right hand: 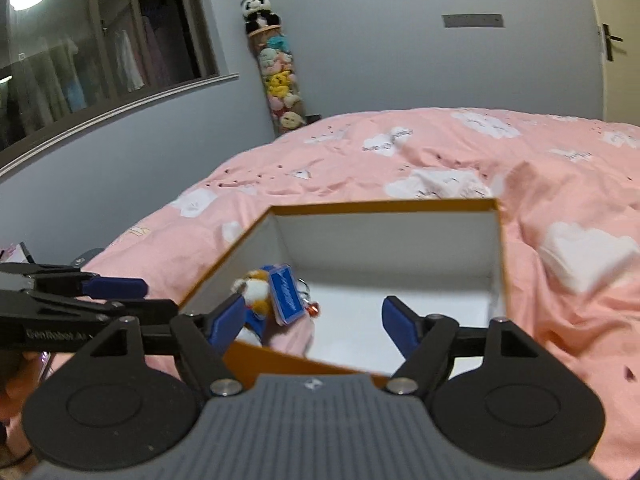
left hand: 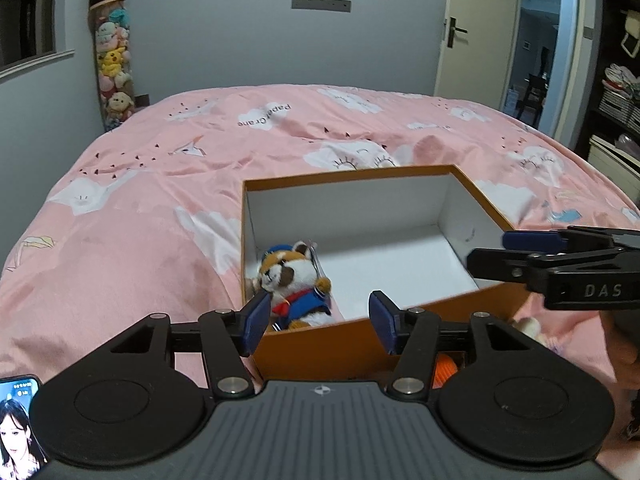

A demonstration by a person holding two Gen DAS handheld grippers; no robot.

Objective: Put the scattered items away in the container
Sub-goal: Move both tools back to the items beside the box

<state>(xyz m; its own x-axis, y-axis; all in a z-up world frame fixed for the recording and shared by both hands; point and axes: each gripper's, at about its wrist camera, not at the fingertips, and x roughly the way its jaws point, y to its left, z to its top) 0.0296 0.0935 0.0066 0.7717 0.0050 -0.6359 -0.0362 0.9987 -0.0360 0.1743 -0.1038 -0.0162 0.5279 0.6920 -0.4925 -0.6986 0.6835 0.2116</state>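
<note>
An orange box point(left hand: 372, 344) with a white inside stands on the pink bed. In its near left corner lies a plush animal in a blue sailor suit point(left hand: 294, 280), also visible in the right wrist view as the plush point(right hand: 256, 290) with a blue tag point(right hand: 286, 294). A blurred pink piece point(right hand: 296, 338) lies beside it; I cannot tell what it is. My left gripper point(left hand: 320, 322) hovers open over the box's near wall, nothing between its pads. My right gripper point(right hand: 314, 322) is open and empty over the same wall, and appears as the right gripper point(left hand: 486, 250) at the box's right side.
The pink quilt point(left hand: 160, 184) spreads all around the box. An orange item point(left hand: 446, 372) and a small cream plush point(left hand: 528, 326) lie on the bed near the box. A phone point(left hand: 20, 420) lies at the near left. A column of plush toys point(left hand: 114, 60) stands against the far wall.
</note>
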